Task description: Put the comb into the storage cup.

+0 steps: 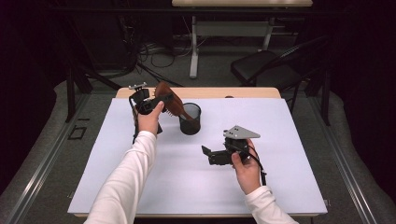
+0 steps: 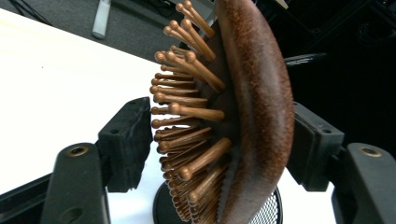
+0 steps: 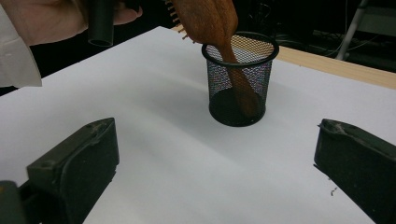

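No brand, label or writing readable anywhere.

One wooden hairbrush (image 2: 243, 116): reddish-brown, oval paddle head with a smooth, faintly speckled back, rows of round-tipped wooden pins on the face. Tilted, handle end down inside the cup, head up and leaning left, above the far-left part of the surface.

One black wire-mesh cup (image 3: 239, 77): cylindrical, open top with a solid rim, solid dark base, see-through walls. Standing upright on the surface, centre-far, just right of the left hand (image 1: 149, 119).

One flat white surface (image 1: 280, 126), matte, with a pale wooden edge along the far side.

Two grippers, black, blocky, matte. Left gripper (image 1: 154, 102) raised over the far-left surface, fingers (image 2: 128, 144) pinching the hairbrush head, one on the pin side, one against the back. Right gripper (image 1: 212, 155) low over the near-right surface, well apart from the cup, pointing left, grey three-cornered plate on top, fingers (image 3: 79, 163) spread wide with nothing between them.

Two white sleeves on the forearms, coming in from the near edge.

Beyond the surface: one dark folding chair (image 1: 266, 65), cables on a grey floor.
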